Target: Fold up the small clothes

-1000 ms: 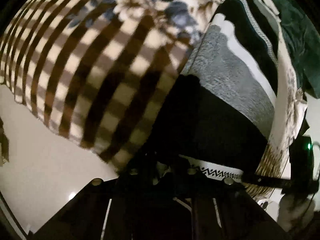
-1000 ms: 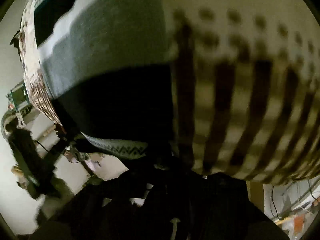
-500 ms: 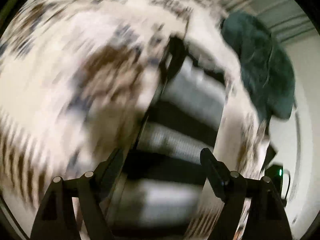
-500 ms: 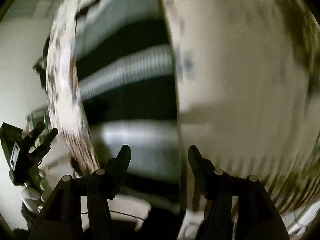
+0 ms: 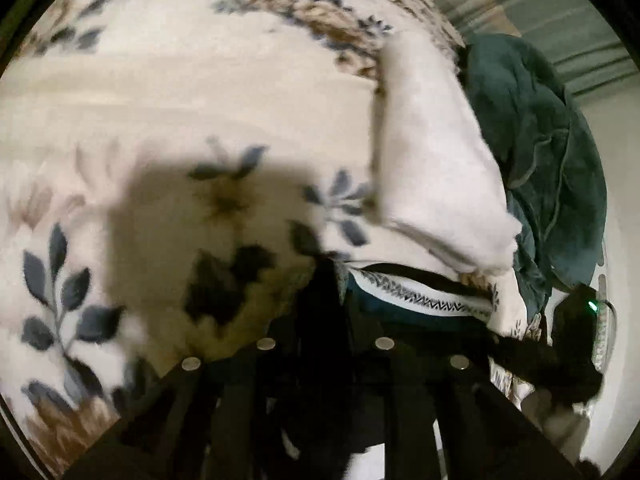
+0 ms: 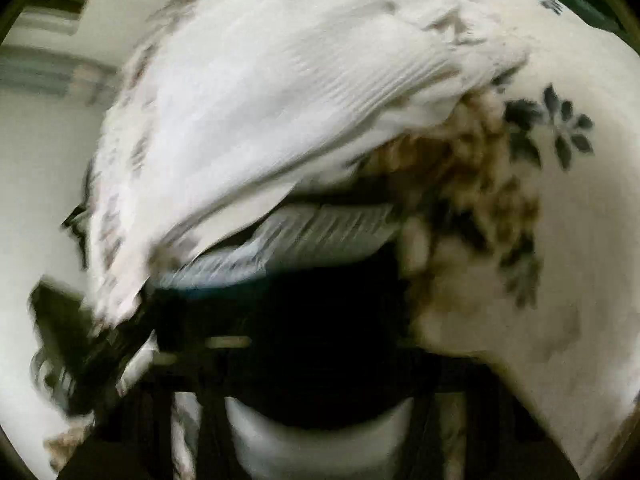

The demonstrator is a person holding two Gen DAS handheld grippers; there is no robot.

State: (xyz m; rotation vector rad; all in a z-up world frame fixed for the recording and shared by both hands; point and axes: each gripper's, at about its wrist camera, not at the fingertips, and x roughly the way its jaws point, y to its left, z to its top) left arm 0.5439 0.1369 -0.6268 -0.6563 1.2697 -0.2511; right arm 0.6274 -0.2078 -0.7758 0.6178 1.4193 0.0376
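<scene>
We see the left tongs pointing steeply down at a floral blanket, cream with blue-grey leaves and brown blooms, which covers most of the left wrist view. Their jaws have just been closing and now stand nearly together, clenched on the dark edge of the striped garment, whose white band with a black zigzag trim runs off to the right from the tips. Above that band a white folded cloth lies over the garment, its lower corner hanging just above the trim. A dark green cloth is heaped beyond the white one at the far right. The right tongs appear in the right wrist view only as a dark, smeared mass, so the pads cannot be made out there; their jaws have just been closing as well, and they are drawn nearly together with the garment's black portion at their tips. In that blurred view the pale ribbed stripe of the garment sits just above the tongs, under the white cloth, with the blanket spreading away to the right.
</scene>
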